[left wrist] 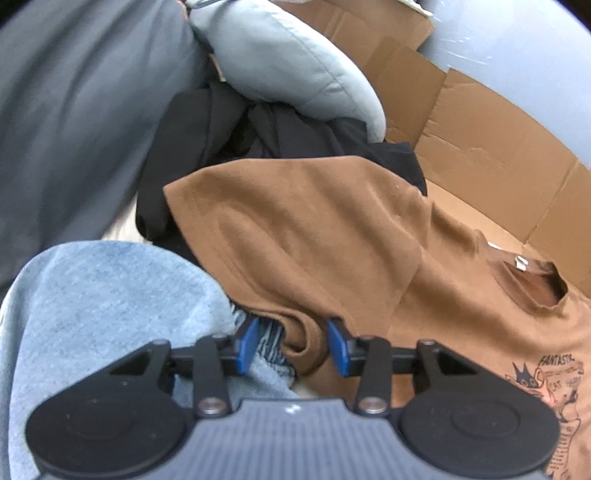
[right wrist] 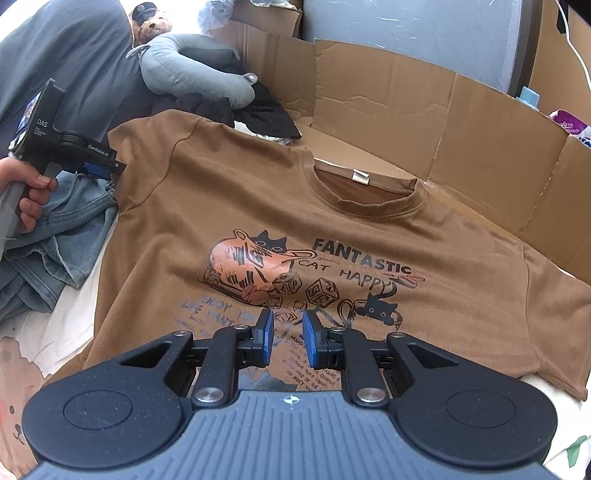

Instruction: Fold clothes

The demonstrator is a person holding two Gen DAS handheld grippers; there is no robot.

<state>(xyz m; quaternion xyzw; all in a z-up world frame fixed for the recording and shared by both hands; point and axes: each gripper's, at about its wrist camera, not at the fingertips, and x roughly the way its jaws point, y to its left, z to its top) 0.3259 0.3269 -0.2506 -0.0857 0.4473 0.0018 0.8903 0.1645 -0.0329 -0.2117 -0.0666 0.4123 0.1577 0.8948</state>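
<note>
Lying spread print-up across the bed sheet (right wrist: pixel 55 325), the brown T-shirt (right wrist: pixel 258 206), collar toward the flattened cardboard (right wrist: pixel 461 122) walling the far side. Holding nothing of note, that cardboard, bare on its inner faces; behind its right end, a pale blue container (right wrist: pixel 529 96) and a purple-printed package (right wrist: pixel 570 127) peeking over the edge. Reaching the T-shirt's left sleeve, the left gripper (left wrist: pixel 291 345), fingers (left wrist: pixel 248 341) standing apart with a fold of the sleeve edge bunched between them, not pinched. Hovering over the T-shirt's printed lower front, the right gripper (right wrist: pixel 288 338), fingers (right wrist: pixel 266 332) apart, closing on nothing. Crumpling left of the T-shirt, touching its sleeve, the blue jeans (right wrist: pixel 62 229); beyond the sleeve, a black garment (right wrist: pixel 266 110) under a grey neck pillow (right wrist: pixel 192 70). Showing only in the right wrist view: the whole print with its lettering, a teddy bear (right wrist: pixel 153 24) beyond the pillow, and the hand (right wrist: pixel 31 192) gripping the left tool's handle. Showing only in the left wrist view: the close look at the sleeve fold between the fingers and the sleeve draping over the black garment.
</note>
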